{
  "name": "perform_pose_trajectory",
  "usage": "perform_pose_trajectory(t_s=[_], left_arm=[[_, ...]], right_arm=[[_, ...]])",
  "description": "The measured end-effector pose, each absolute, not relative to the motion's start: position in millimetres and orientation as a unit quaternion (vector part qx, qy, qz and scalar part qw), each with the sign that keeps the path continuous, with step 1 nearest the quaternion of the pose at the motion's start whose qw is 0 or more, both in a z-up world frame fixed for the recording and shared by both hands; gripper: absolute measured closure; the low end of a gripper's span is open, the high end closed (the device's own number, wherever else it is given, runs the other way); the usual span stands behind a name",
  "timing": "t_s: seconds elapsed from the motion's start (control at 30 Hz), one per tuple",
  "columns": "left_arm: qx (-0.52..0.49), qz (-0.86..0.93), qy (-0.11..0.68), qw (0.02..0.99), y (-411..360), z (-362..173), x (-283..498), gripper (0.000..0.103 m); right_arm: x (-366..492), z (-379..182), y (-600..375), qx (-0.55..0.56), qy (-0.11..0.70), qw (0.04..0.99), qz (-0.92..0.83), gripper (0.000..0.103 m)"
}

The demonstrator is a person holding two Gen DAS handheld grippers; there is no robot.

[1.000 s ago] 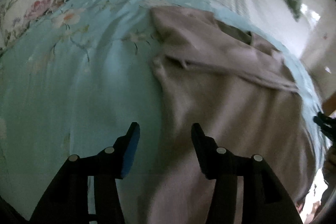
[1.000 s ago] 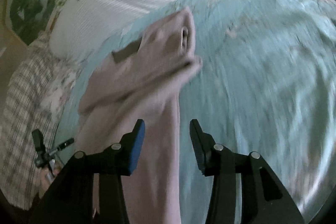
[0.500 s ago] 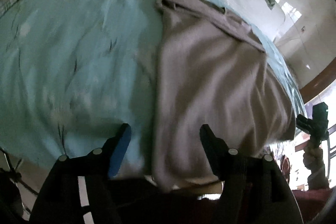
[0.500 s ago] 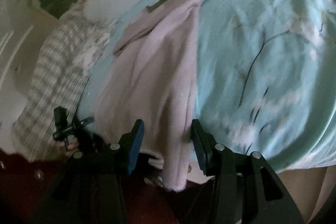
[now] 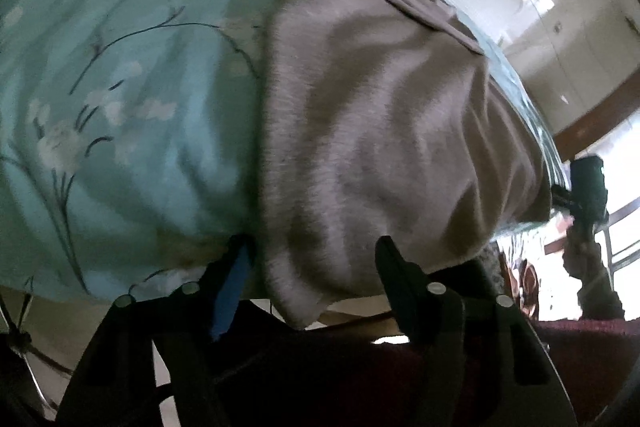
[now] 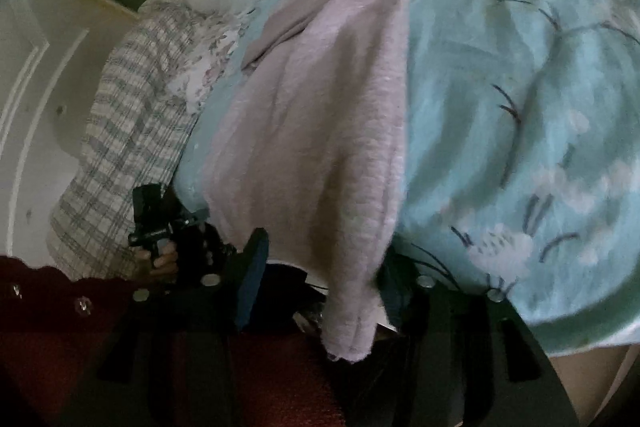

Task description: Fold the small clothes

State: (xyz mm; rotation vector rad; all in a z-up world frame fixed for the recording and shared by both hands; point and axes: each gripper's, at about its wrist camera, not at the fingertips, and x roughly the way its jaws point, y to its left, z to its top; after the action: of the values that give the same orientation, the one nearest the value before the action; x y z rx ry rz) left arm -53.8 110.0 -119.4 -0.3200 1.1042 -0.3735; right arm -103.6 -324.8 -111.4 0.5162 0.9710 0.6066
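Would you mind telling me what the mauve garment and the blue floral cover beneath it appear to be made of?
The mauve garment looks like a soft knit, perhaps fleece or brushed cotton: matte, fuzzy along its edges, faintly ribbed, draping in thick folds. The blue floral cover looks like smooth woven cotton or a blend, with a flat printed pattern and a slight sheen; blur leaves the weave unclear.
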Motion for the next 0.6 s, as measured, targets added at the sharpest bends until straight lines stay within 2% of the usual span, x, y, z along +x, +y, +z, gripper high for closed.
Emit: perform_pose_trajectory(t_s=[0.07, 0.1, 0.17, 0.2, 0.23, 0.3, 0.43, 0.6], left_arm=[[-0.149, -0.194, 0.519, 0.819, 106, -119, -52, 0.058], [-0.153, -0.203, 0.52, 0.816, 105, -120, -52, 0.061], [-0.162, -0.217, 0.521, 0.809, 106, -126, -52, 0.066], [-0.166, -0.22, 0.522, 0.807, 108, -129, -52, 0.068], [-0.171, -0.222, 0.525, 0.804, 111, -132, -52, 0.074], [-0.182, -0.224, 0.529, 0.798, 119, -138, -54, 0.083], [-0.175, -0.226, 0.517, 0.807, 123, -136, -58, 0.097], [-0.162, -0.237, 0.485, 0.826, 117, -112, -72, 0.099]], right_arm=[[-104, -110, -318, 0.232, 0.454, 0.807, 0.297, 0.042], [-103, -112, -318, 0.237, 0.456, 0.803, 0.302, 0.042], [-102, -115, -316, 0.237, 0.46, 0.8, 0.303, 0.052], [-101, -116, -315, 0.232, 0.464, 0.802, 0.297, 0.065], [-100, -119, -313, 0.227, 0.472, 0.802, 0.287, 0.079], [-100, -121, -310, 0.225, 0.475, 0.803, 0.28, 0.087], [-111, -114, -310, 0.244, 0.446, 0.813, 0.284, 0.094], [-157, -94, -332, 0.321, 0.361, 0.82, 0.308, 0.095]])
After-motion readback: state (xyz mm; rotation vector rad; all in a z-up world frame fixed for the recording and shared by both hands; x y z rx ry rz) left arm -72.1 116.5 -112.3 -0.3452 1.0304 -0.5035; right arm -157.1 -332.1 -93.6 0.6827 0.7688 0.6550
